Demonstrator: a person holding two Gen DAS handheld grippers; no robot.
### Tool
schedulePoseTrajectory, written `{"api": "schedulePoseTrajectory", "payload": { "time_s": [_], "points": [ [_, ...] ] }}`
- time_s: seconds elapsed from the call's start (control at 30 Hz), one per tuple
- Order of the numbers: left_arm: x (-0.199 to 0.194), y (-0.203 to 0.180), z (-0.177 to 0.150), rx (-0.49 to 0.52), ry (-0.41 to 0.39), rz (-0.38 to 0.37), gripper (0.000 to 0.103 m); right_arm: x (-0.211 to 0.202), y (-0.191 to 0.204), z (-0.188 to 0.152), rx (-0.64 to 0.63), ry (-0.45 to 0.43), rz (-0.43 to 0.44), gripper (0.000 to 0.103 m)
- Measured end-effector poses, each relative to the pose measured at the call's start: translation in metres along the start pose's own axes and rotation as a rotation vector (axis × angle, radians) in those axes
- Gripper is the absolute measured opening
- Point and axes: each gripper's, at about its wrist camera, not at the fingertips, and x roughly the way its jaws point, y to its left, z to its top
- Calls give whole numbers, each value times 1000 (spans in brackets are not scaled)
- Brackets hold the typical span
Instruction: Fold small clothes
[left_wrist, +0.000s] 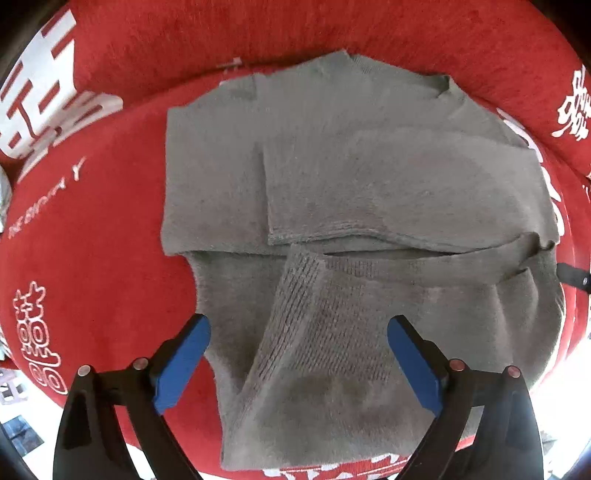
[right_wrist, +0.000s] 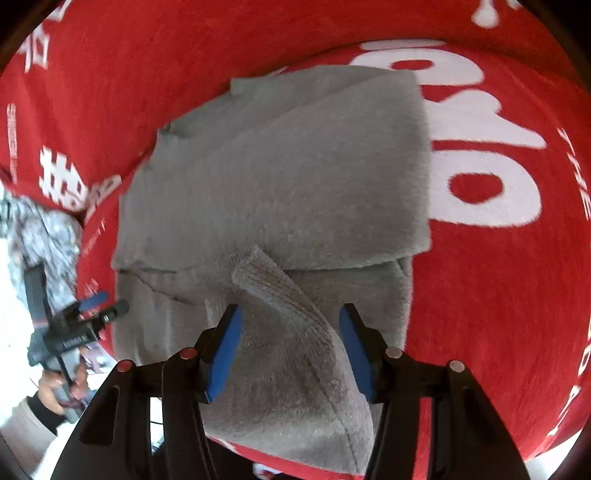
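Grey knit sweater (left_wrist: 332, 177) spread on red cushion (left_wrist: 92, 258) with white lettering, partly folded: one panel turned across the body, ribbed sleeve cuff (left_wrist: 295, 295) lying diagonally over the near half. Likely soft, light, floppy, fuzzy nap, not slippery, nothing fragile; layers probably slide on each other, so best pinched through all layers at a folded edge or at the ribbed cuff.

Left edge of cushion: bare red fabric with white print beside the sweater's left side, open room there. Left gripper (left_wrist: 299, 332) hovering above the near half, blue pads wide apart, holding nothing. Near hem close to cushion's front edge, little margin, cloth could spill over.

Right side: sweater's right edge bunched near cushion's right edge. Right gripper (right_wrist: 290, 325) above the cuff (right_wrist: 266, 280), pads spread either side of it, gripping nothing; contact with cloth not clear. Right of sweater (right_wrist: 277, 166), broad bare cushion (right_wrist: 498, 295) with big white print, good clearance. Far edge meets a red backrest (left_wrist: 295, 33), limited room beyond collar.
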Motion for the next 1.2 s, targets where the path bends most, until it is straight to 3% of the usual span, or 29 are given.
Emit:
{"api": "schedulePoseTrajectory", "payload": {
  "time_s": [0.1,0.2,0.23,0.27,0.3,0.33,0.4,0.57,0.67,0.87,1.03,1.2],
  "points": [
    [5,4,0,20,2,-21,98,6,12,-3,-78,-6,-113,59],
    [15,6,0,48,25,-35,87,14,20,-6,-128,-12,-232,58],
    [20,6,0,52,47,-37,86,17,21,-7,-132,-11,-256,49],
    [24,7,0,55,57,-40,79,21,21,-8,-128,-3,-277,26],
    [26,8,0,62,59,-46,69,26,21,-8,-117,8,-286,18],
    [28,8,-1,71,60,-51,52,26,22,-9,-106,2,-291,14],
    [22,8,-3,84,39,-91,8,21,29,-11,-102,-26,-312,8],
    [-15,17,-5,93,-10,-176,7,-17,43,-15,-76,-106,-265,8],
    [-50,25,-1,88,-78,-213,7,-54,54,-7,-86,-181,-243,7],
    [-97,42,46,40,-249,-217,7,-86,74,43,-95,-298,-215,7],
    [-71,45,103,-11,-305,-185,7,-57,58,97,-57,-294,-212,7],
    [-10,35,142,-44,-255,-98,7,2,29,139,8,-222,-231,8]
  ]
}}
